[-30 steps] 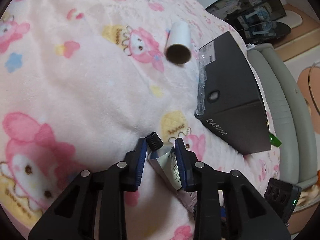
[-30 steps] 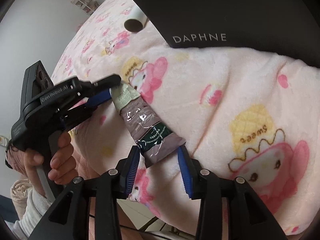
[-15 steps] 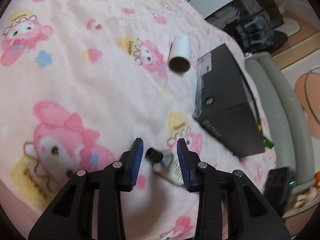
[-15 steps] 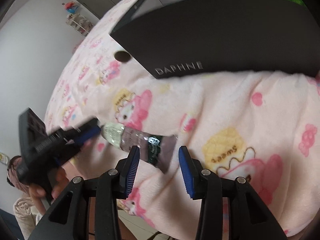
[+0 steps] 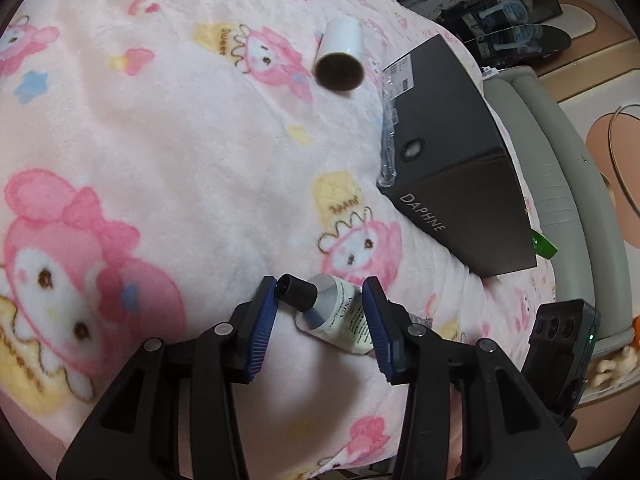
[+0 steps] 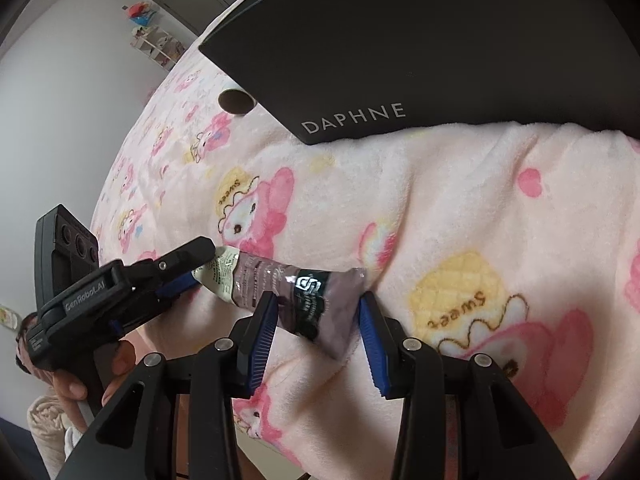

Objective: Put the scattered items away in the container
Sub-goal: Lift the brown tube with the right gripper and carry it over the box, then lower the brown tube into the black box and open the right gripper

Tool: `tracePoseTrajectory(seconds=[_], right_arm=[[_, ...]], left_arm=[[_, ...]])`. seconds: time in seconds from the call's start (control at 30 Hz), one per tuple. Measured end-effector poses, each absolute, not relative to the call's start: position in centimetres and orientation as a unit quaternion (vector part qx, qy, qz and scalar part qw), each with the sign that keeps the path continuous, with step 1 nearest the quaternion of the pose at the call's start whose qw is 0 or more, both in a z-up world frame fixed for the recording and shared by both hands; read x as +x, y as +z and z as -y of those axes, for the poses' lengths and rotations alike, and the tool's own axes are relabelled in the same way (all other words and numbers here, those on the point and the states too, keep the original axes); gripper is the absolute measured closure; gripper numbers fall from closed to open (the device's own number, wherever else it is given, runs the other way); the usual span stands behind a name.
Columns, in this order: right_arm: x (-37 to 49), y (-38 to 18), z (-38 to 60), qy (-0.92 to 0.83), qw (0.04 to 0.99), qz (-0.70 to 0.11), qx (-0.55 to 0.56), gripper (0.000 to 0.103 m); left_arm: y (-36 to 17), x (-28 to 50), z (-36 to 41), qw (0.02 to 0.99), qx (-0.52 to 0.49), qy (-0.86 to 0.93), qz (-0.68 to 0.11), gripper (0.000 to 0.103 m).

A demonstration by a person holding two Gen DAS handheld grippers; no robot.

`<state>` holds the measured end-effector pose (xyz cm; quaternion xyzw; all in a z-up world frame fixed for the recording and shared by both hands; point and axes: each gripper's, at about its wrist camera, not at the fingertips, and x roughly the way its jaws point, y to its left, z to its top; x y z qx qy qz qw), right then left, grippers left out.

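Pink fleece blanket [image 5: 168, 152] with cartoon bunnies covers pretty much the whole surface, and everything sits on it.

Left wrist view first: the left gripper [image 5: 320, 320] has its blue pads on either side of the cap end of a cream tube [image 5: 340, 320]. Its jaws have just been opening, so they're spread now. The black cap lies right up against the left pad, while the tube's shoulder reaches toward the right pad, but nothing is being squeezed; the tube just lies on the blanket between them. Further up there's a white cardboard roll [image 5: 340, 60] lying on its side with the open end facing the camera. To the right of that sits the black box [image 5: 452, 152] with DAPHNE printed on it, some crinkly clear plastic [image 5: 386, 136] tucked along its left edge. A grey padded rail [image 5: 552, 160] runs behind the box.

Right wrist view: the right gripper [image 6: 318, 320] is parted around the flat crimped end of the same tube [image 6: 288, 288]. The left pad looks like it's touching the tube, the right pad stands clear, so no real grip there either. The left gripper [image 6: 192, 268] comes in from the left, held by a hand [image 6: 88, 376], with its tip at the tube's cap end. The black box [image 6: 420, 40] fills the top of the view, well apart from the tube, and the roll [image 6: 236, 100] peeks out beside its corner.
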<state>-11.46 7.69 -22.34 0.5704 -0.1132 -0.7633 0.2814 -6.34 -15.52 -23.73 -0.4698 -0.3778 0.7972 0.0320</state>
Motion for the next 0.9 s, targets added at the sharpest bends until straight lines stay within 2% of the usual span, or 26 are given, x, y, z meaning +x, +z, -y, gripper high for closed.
tracePoseTrajectory(seconds=[0.4, 0.53, 0.73, 0.9], right_arm=[[-11.6, -14.9, -11.0, -0.805, 0.289, 0.147, 0.498, 0.066], [-12.2, -11.8, -13.1, -0.825, 0.287, 0.158, 0.460, 0.066], [-15.0, -8.4, -16.1, -0.852, 0.276, 0.166, 0.413, 0.066], [-18.8, -8.3, -18.4, -0.859, 0.253, 0.179, 0.408, 0.065]], left_arm=[[-17.0, -6.5, 13.3, 0.107, -0.405, 0.825, 0.379, 0.060], [-14.1, -7.7, 11.5, 0.128, -0.394, 0.835, 0.362, 0.064], [-10.4, -12.9, 9.0, 0.159, -0.382, 0.846, 0.337, 0.064], [-10.3, -18.5, 6.9, 0.159, -0.399, 0.844, 0.323, 0.064]])
